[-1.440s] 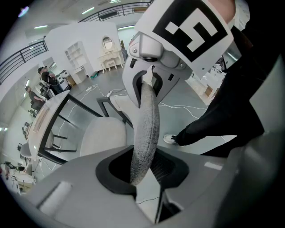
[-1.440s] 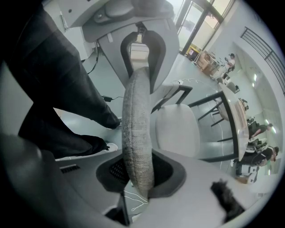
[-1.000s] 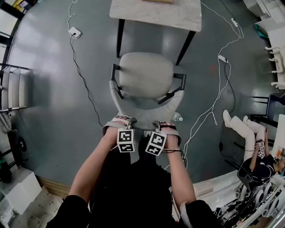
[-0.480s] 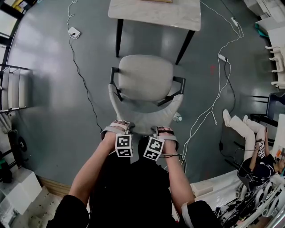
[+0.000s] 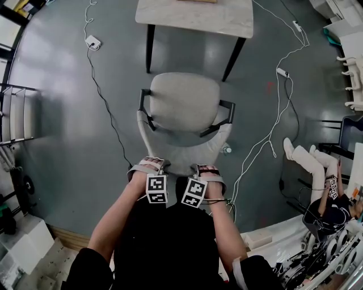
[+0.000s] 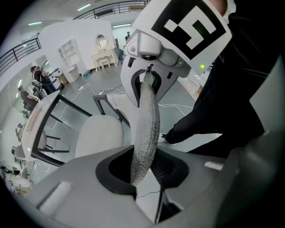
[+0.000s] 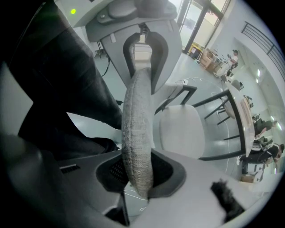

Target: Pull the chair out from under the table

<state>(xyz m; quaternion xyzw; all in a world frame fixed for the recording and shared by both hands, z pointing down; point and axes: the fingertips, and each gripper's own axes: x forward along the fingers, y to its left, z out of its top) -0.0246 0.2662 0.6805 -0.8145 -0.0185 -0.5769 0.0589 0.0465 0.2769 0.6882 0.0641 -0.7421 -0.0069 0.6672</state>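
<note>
Head view: left gripper (image 5: 152,165) and right gripper (image 5: 205,169) each clamp the padded backrest rim (image 5: 180,160) of the grey armchair (image 5: 184,102), just clear of the table (image 5: 195,16). Probably rigid and fairly heavy; the rim suits pulling.

The head view's top edge cuts off the pale rectangular desk (image 5: 195,17). The grey padded chair (image 5: 184,102) hides its own legs; the left tool (image 5: 151,167) and right tool (image 5: 205,171) cover part of its backrest rim.
</note>
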